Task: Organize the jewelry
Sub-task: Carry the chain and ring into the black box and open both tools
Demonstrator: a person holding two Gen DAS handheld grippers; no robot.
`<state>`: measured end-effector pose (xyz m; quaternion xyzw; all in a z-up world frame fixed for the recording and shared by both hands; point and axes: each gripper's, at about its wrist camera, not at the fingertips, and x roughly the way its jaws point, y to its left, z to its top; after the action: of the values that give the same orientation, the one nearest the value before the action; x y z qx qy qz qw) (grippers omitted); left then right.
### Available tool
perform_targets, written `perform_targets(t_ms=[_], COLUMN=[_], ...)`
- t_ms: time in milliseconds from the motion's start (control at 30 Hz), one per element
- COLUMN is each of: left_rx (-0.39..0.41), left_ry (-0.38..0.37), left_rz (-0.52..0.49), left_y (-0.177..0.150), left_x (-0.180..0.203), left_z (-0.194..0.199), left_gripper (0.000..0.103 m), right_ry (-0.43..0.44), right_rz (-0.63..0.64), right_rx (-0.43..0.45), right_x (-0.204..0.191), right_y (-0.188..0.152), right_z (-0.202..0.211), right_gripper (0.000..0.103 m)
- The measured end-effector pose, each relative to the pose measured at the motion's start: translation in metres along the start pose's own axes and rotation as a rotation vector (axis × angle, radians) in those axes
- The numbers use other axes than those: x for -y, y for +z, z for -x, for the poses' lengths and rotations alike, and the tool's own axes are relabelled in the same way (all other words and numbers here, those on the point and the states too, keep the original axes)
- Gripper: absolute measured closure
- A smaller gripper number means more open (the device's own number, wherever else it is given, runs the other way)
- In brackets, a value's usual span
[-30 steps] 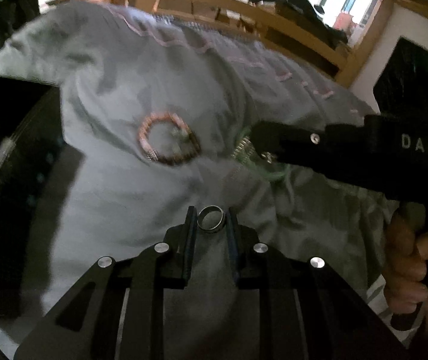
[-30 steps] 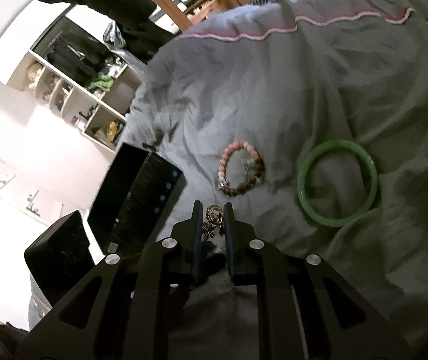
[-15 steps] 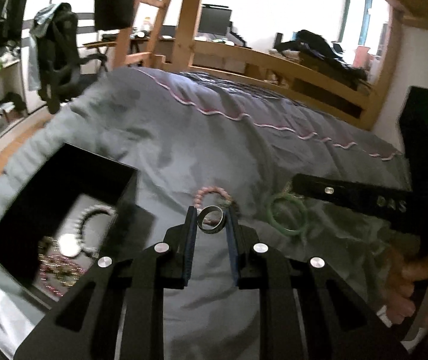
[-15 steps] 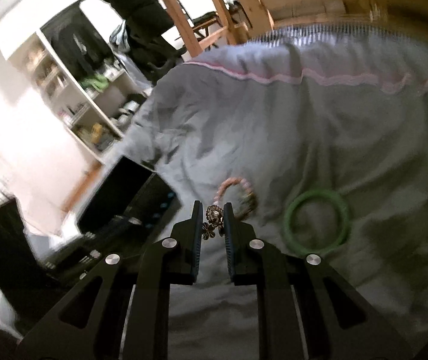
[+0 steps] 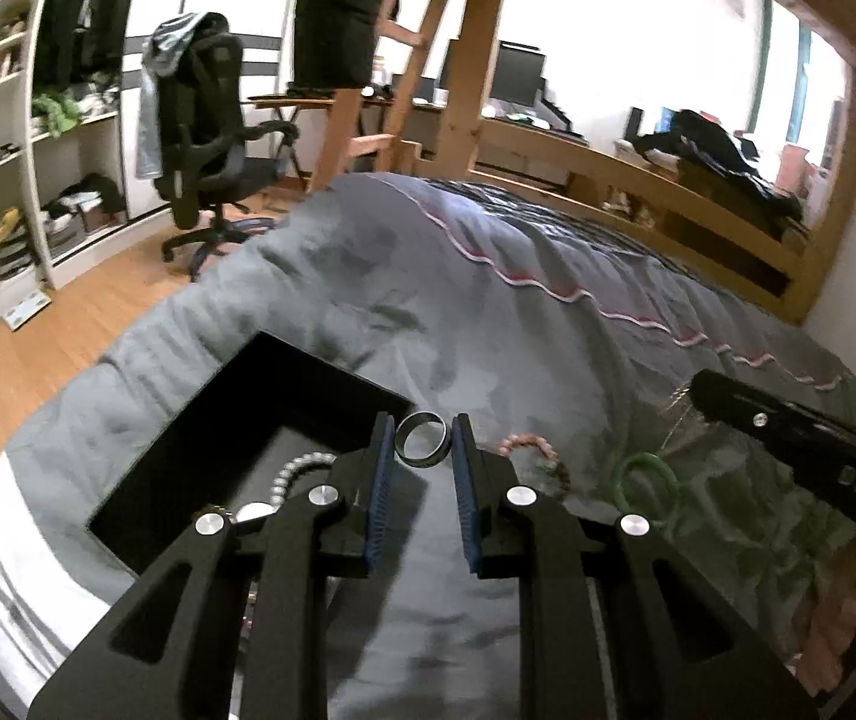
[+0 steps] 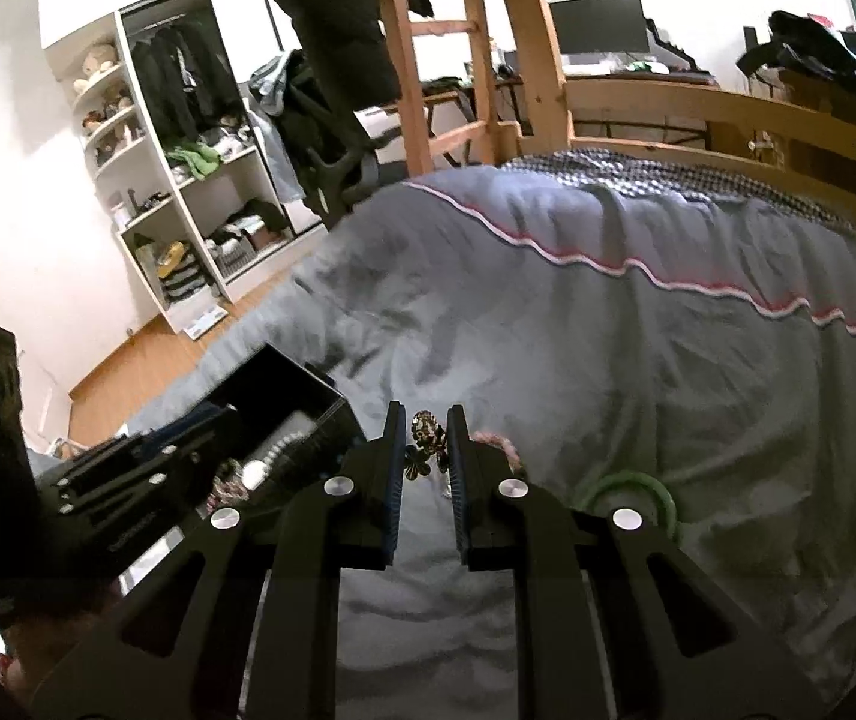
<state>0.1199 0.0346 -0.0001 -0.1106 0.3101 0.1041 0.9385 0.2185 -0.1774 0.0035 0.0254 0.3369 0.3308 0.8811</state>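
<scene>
The black box [image 5: 200,450] sits open on the grey bedding [image 5: 487,336], ahead and to the left of the left gripper [image 5: 423,450]. Inside it, a string of pale beads [image 5: 299,468] and a round silver piece [image 5: 252,512] are visible; the rest of the interior is dark or covered by the gripper body. From the right wrist view the same box [image 6: 284,402] lies ahead-left of the right gripper [image 6: 423,444], partly blocked by the left gripper's body.

The left gripper is clamped on 1 metal ring [image 5: 422,447], held between its 2 fingertips. The right gripper is clamped on 1 gold flower-shaped ornament [image 6: 425,438]; its exact type cannot be determined.

Just ahead-right of the left gripper, a pink bead bracelet [image 5: 532,450] lies on the bedding, partly hidden by the right finger. Further right lies a green bangle [image 5: 646,483], its lower arc cut off by the gripper frame. In the right wrist view only the bangle's upper arc [image 6: 631,489] shows.
</scene>
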Motion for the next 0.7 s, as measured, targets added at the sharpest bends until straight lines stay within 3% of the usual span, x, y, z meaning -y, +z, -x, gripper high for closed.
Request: perform_targets(t_ms=[433, 700], left_rx=[0.031, 0.021], left_ry=[0.136, 0.176], left_rz=[0.119, 0.172], left_y=[0.009, 0.013], left_x=[-0.036, -0.056], left_z=[0.004, 0.004], left_gripper=[0.084, 0.084], right_ry=[0.079, 0.145], right_rz=[0.082, 0.124], right_rx=[0.001, -0.029], right_x=[-0.059, -0.095], right_y=[0.017, 0.022], right_z=[-0.022, -0.057], right_gripper=[0.088, 0.088])
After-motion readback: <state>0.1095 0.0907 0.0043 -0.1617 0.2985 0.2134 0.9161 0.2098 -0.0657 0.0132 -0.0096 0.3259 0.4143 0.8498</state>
